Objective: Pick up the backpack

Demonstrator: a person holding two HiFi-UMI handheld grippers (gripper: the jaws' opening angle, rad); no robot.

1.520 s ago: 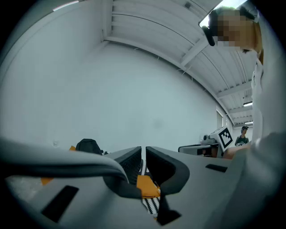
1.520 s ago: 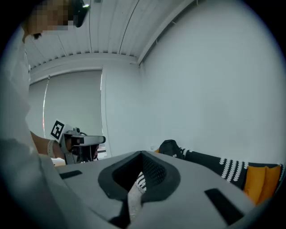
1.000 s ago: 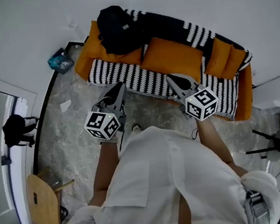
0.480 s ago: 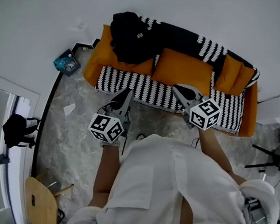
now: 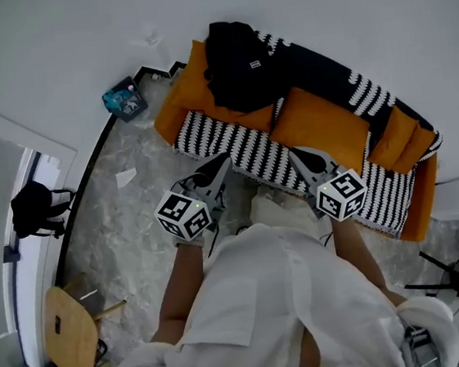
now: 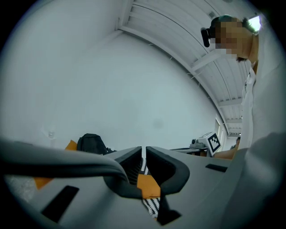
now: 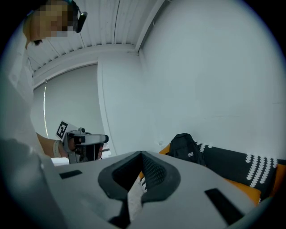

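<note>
A black backpack (image 5: 239, 64) stands upright at the left end of an orange sofa (image 5: 177, 102), leaning on the backrest. It also shows in the left gripper view as the backpack (image 6: 90, 144) and in the right gripper view as the backpack (image 7: 184, 147). My left gripper (image 5: 221, 164) is shut and empty, short of the sofa's front edge. My right gripper (image 5: 296, 154) is shut too, over the striped seat cover (image 5: 238, 147). Both are well apart from the backpack.
Orange cushions (image 5: 318, 119) and a black-and-white throw (image 5: 327, 64) lie on the sofa. A teal box (image 5: 125, 100) sits on the marble floor by the wall. A second dark bag (image 5: 37, 210) hangs at the left. A wooden chair (image 5: 70, 334) stands at lower left.
The sofa and backpack have shifted right and down in the head view as I step closer. Both grippers have advanced toward the sofa, staying shut.
</note>
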